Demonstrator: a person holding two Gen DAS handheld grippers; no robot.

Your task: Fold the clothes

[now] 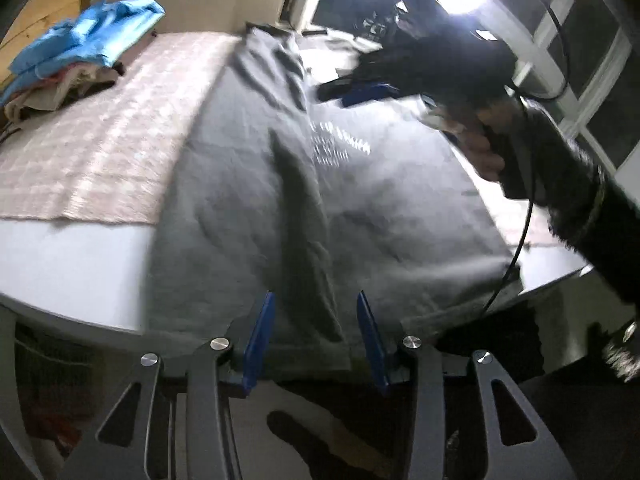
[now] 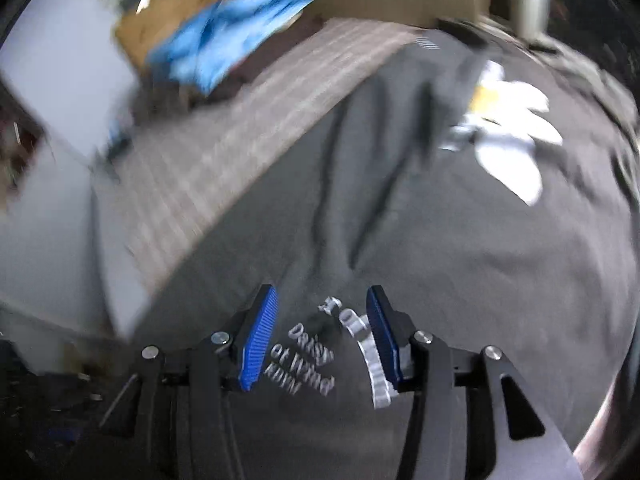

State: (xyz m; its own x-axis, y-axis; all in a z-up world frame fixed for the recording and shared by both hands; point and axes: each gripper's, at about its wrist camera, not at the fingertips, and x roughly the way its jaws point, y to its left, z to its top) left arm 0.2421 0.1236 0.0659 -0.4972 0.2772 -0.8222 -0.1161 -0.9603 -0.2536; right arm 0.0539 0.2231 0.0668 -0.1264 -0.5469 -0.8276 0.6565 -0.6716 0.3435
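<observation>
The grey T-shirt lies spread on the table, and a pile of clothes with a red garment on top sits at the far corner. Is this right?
Not quite. The grey T-shirt does lie spread on the table, and the pile of clothes does sit at the far corner, but the garment on top is blue, not red. The left wrist view shows it clearly.
</observation>
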